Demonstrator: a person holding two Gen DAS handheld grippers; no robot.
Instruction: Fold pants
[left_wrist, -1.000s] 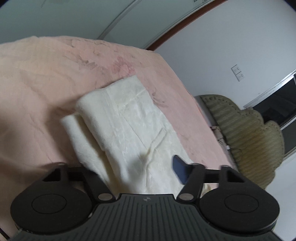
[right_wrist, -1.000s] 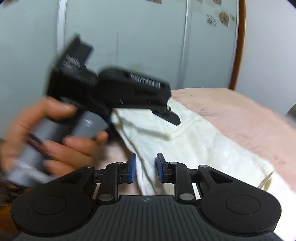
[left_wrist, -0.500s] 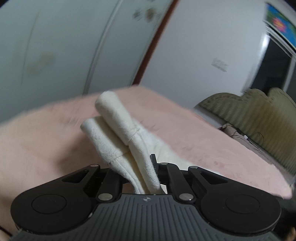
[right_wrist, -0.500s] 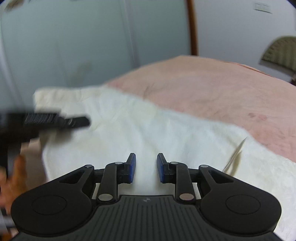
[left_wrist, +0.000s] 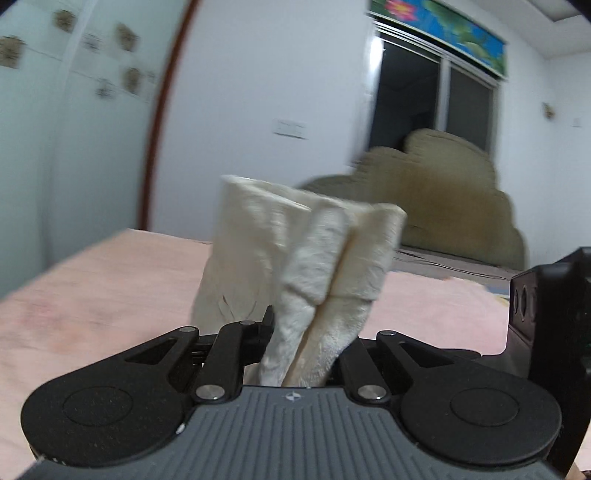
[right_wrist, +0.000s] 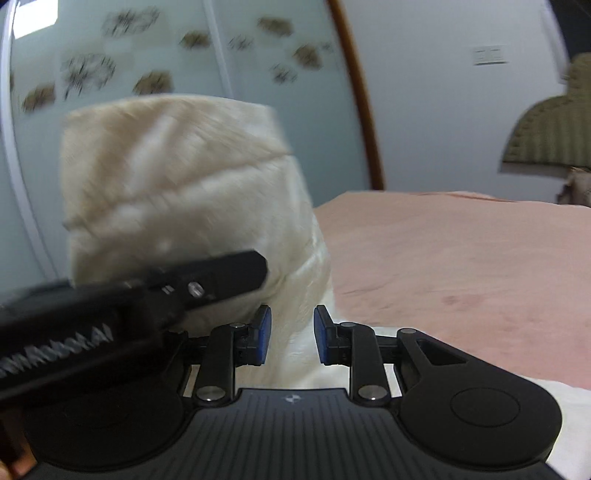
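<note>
Left gripper (left_wrist: 306, 354): clamped on a bunched end of the cream fleecy pants (left_wrist: 295, 254), lifted above the pink blanket (left_wrist: 92, 295).
Right gripper (right_wrist: 291, 336): blue pads slightly apart, pinching nothing; cloth lies between and beyond.

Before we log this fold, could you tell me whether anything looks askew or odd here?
Nothing looks damaged. The cream pants are bunched and standing up from the left gripper, which is shut on them, above the pink bedspread; layers look uneven.
</note>
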